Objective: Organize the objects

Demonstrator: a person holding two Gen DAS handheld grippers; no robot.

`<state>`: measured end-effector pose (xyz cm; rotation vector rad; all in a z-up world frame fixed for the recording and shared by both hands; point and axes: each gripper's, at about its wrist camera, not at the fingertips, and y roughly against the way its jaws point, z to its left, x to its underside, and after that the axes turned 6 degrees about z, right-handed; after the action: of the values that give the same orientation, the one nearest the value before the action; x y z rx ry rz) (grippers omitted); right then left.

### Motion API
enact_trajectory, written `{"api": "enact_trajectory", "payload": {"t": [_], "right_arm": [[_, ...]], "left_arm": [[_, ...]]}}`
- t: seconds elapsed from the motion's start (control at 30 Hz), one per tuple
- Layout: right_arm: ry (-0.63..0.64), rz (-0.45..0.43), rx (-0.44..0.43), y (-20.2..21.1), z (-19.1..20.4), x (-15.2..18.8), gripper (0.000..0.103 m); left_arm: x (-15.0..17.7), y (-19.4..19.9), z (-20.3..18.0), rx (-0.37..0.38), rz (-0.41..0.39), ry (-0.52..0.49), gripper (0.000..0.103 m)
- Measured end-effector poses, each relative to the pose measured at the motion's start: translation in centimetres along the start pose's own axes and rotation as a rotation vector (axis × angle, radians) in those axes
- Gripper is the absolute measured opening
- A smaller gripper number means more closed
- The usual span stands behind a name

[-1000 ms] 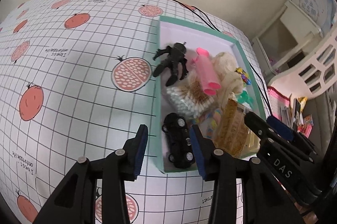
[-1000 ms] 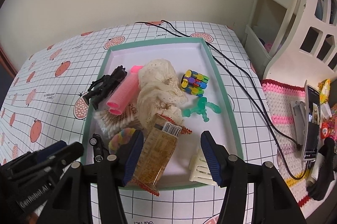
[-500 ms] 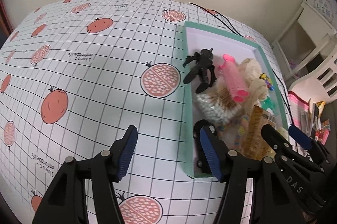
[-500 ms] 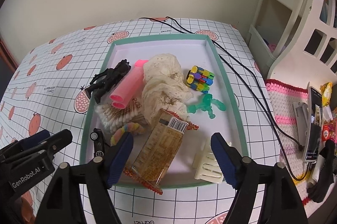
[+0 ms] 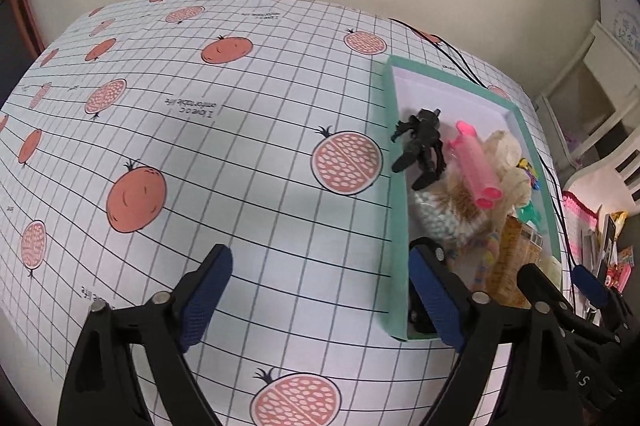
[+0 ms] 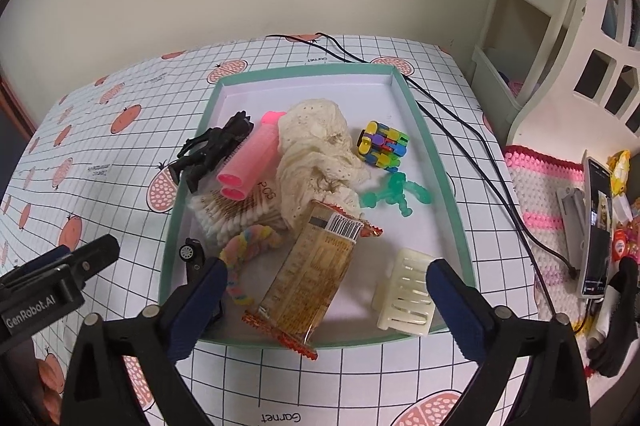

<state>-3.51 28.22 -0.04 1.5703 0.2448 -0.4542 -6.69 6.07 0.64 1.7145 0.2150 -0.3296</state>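
A green-rimmed tray (image 6: 440, 162) holds a black figure (image 6: 212, 150), pink hair roller (image 6: 250, 158), cream lace cloth (image 6: 316, 154), colourful cube toy (image 6: 382, 144), green figure (image 6: 394, 192), cotton swabs (image 6: 236, 212), snack packet (image 6: 316, 270), cream hair clip (image 6: 406, 296) and black toy car (image 6: 194, 258). My right gripper (image 6: 328, 300) stands open above the tray's near edge, with nothing gripped. My left gripper (image 5: 320, 290) is open over the tablecloth, left of the tray (image 5: 394, 226). Its right finger hides most of the toy car (image 5: 424, 246).
The grid tablecloth (image 5: 200, 146) with fruit prints stretches left of the tray. Black cables (image 6: 480, 146) run along the tray's right side. A phone (image 6: 596, 226) stands by a pink crocheted mat (image 6: 536, 194). A white shelf (image 6: 528, 26) is at the right, a wall behind.
My left gripper has swung left off the tray and opened wider; the toy car stays in the tray. My right gripper has opened wider and drawn back a little.
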Motion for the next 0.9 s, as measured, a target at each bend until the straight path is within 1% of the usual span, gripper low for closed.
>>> {"api": "enact_trajectory", "payload": {"t": [0.03,0.17,0.37,0.5,0.77,0.9], "right_arm": [[0.0,0.0,0.002,0.0,0.1,0.1,0.103],[-0.006,0.001,0.006,0.1,0.1,0.3,0.103],[-0.023,0.008,0.003,0.3,-0.1,0.6,0.103],[-0.03,0.011,0.013,0.6,-0.4,1.0,0.103],[-0.053,0.012,-0.004,1.7,-0.7,2.2,0.103],[-0.059,0.018,-0.012,2.3,-0.8,2.8,0.103]], "left_arm": [[0.0,0.1,0.1,-0.004,-0.003,-0.001,0.098],[0.0,0.4,0.5,-0.027,-0.012,-0.004,0.099],[0.0,0.7,1.2,-0.029,-0.013,0.005,0.099],[0.0,1.2,1.5,-0.043,-0.03,-0.007,0.099],[1.4,2.0,1.9,-0.063,-0.022,-0.005,0.099],[2.3,2.3,1.8,-0.034,0.003,-0.01,0.099]]}}
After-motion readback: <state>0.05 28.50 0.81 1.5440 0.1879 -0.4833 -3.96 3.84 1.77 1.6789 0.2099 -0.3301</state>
